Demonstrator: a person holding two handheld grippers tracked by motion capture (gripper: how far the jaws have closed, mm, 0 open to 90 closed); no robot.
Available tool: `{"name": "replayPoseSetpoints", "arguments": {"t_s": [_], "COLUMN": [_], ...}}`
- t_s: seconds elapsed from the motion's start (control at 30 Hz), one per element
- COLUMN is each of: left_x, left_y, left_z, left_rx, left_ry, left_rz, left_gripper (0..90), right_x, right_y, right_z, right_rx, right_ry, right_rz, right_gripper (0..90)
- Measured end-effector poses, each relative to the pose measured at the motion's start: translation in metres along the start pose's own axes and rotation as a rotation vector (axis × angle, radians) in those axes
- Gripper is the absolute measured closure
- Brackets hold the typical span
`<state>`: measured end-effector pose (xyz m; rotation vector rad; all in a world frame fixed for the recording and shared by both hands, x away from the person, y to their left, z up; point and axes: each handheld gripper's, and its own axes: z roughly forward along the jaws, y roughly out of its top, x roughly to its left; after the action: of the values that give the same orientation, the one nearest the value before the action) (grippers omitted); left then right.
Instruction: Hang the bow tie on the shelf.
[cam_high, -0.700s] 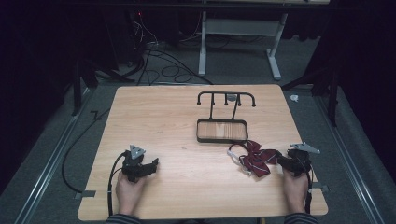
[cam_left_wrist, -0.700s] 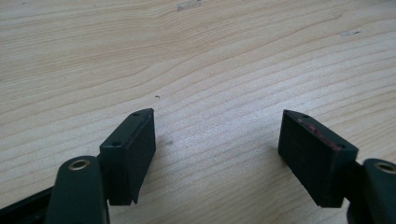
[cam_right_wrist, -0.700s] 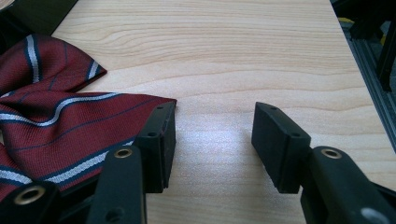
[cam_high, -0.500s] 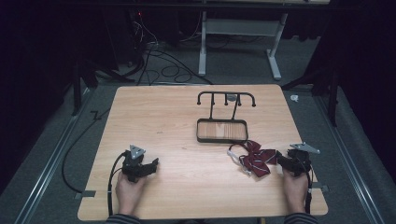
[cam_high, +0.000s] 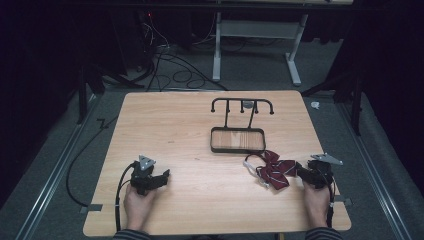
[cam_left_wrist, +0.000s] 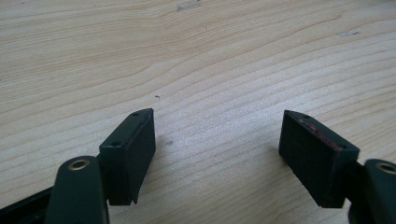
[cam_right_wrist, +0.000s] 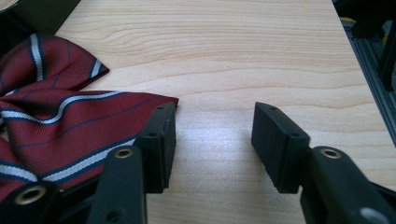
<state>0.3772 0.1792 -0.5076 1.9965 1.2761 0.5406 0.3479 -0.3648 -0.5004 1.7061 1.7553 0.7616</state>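
Note:
A dark red tie with white stripes (cam_high: 272, 170) lies crumpled on the wooden table (cam_high: 200, 130), just in front of a black wire rack (cam_high: 239, 135). My right gripper (cam_high: 306, 173) rests on the table at the tie's right edge, open. In the right gripper view the tie (cam_right_wrist: 56, 116) lies beside and under the left jaw, and only bare wood shows between the jaws (cam_right_wrist: 215, 140). My left gripper (cam_high: 162, 177) sits at the front left of the table, open over bare wood (cam_left_wrist: 217, 149), far from the tie.
The rack's hooked bar (cam_high: 242, 104) stands upright behind its rectangular base. The table's right edge (cam_right_wrist: 359, 74) runs close to my right gripper. Cables (cam_high: 165, 65) and a desk frame (cam_high: 255, 45) sit on the floor beyond the table.

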Motion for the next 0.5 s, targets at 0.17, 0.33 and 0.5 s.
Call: {"name": "replayPoseSetpoints", "arguments": {"t_s": [0.17, 0.33, 0.5], "left_x": [0.000, 0.000, 0.000], "left_y": [0.000, 0.000, 0.000], "left_z": [0.000, 0.000, 0.000], "left_rx": [-0.002, -0.002, -0.001], "left_ry": [0.003, 0.001, -0.001], "left_rz": [0.001, 0.000, -0.002], "left_gripper": [27.7, 27.7, 27.6], "right_x": [-0.001, 0.005, 0.016], "right_y": [0.001, 0.005, 0.007], "right_z": [-0.006, -0.019, -0.023], "right_rx": [-0.013, -0.047, -0.051], "right_ry": [0.028, 0.069, 0.124], "right_rz": [0.011, -0.016, -0.042], "right_gripper": [56.1, 59.1, 61.4]}}
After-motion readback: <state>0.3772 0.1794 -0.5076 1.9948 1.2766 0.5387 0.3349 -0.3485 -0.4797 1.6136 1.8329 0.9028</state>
